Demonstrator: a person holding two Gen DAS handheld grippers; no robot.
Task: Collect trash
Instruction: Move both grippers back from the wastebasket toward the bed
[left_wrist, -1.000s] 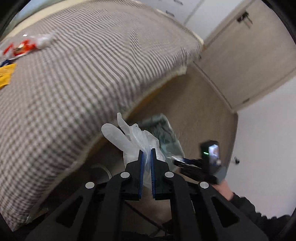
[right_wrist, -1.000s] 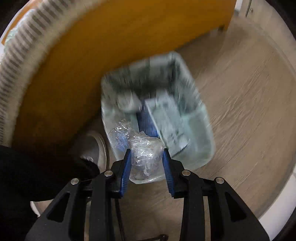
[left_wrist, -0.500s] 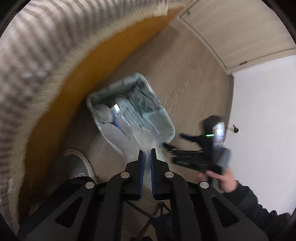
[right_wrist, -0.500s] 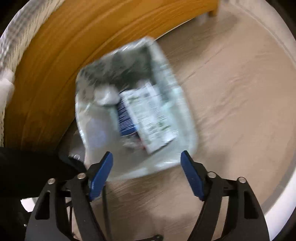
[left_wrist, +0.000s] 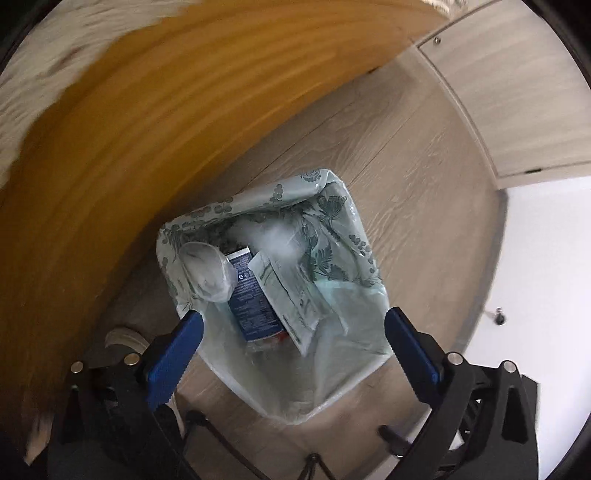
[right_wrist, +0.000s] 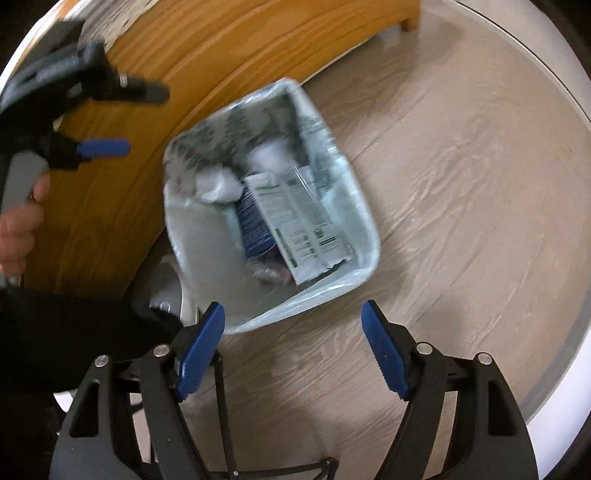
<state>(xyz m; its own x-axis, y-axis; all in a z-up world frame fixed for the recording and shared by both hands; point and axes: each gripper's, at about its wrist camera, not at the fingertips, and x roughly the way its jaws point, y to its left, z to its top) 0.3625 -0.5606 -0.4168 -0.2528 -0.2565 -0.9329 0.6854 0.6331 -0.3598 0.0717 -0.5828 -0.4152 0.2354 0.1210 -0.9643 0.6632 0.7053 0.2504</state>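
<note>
A small bin lined with a pale green patterned bag (left_wrist: 258, 199) stands on the wood floor beside the bed frame. In it lie a blue carton (left_wrist: 251, 295), a white-and-green pouch (left_wrist: 288, 291) and a crumpled white glove (left_wrist: 207, 269) at the left rim. My left gripper (left_wrist: 293, 319) hangs over the bin, its jaws opening wide with nothing between the pads. My right gripper (right_wrist: 292, 313) is open and empty just short of the bin (right_wrist: 369, 236). The right wrist view also shows the left gripper (right_wrist: 140, 118) at upper left, the carton (right_wrist: 253, 225) and the pouch (right_wrist: 299, 218).
The orange-brown wooden bed frame (left_wrist: 129, 129) curves along the bin's left side. A light shoe (left_wrist: 122, 336) sits by the bin's near left corner. A closet door (left_wrist: 517, 92) and a white wall lie to the right. A hand (right_wrist: 18, 229) holds the left gripper.
The left gripper came down from over the bed to above the bin and opened, dropping the white glove. The right gripper opened, let its clear plastic wad fall in, and drifted sideways.
</note>
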